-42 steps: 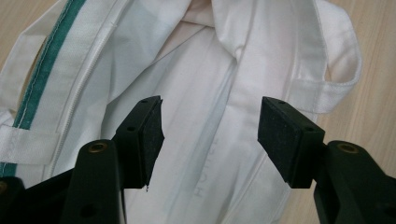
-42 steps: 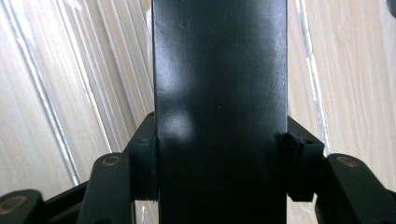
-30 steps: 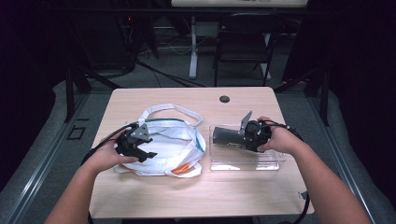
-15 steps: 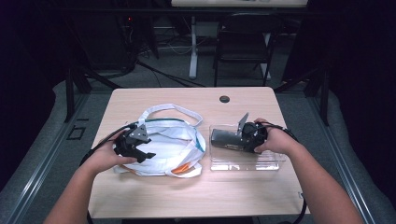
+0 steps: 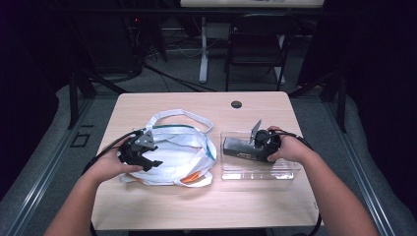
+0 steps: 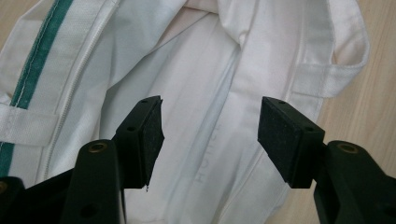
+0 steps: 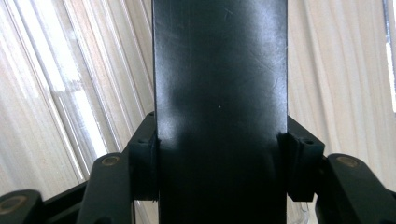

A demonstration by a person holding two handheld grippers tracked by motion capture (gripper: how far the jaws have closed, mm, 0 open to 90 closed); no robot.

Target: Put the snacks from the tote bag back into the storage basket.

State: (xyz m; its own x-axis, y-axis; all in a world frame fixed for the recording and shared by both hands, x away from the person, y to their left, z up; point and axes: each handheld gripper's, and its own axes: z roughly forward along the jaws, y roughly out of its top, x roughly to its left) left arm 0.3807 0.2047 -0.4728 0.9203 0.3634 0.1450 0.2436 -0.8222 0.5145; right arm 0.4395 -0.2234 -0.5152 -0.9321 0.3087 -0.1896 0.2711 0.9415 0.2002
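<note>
Not much diff vs a sec ago tbh, but there is one small thing: the right tongs (image 5: 246,147) w/ the black box (image 5: 239,147) have slid a touch toward 9 o'clock, so the box now sits more over the left end of the clear tray (image 5: 260,172) instead of further right. Everything else looks the same as the earlier frames.

Where stuff is now: the box is a flat dark slab, clamped between the right tongs' pads (image 7: 147,158) on both long sides, which you can see well in the right gripper view (the ribbed clear plastic of the tray is right behind it). It's hovering over or just inside the tray, can't tell if it touches the bottom. The white tote bag (image 5: 179,152) w/ green trim lies flat at roughly 9 o'clock from the tray, handles pointing to 12.

The left tongs (image 5: 150,160) are apart, nothing between the pads, and haven't budged; they hang over the bag's opening, and the left gripper view looks right down into the white lining (image 6: 205,116).

My read: the box is on its way out of the tray and headed for the bag, and that small leftward drift is the start of the transfer. The bag mouth isn't gripped yet, so the left side prob needs to pinch an edge and hold it open first. Worktop (image 5: 196,206) otherwise bare-ish.
</note>
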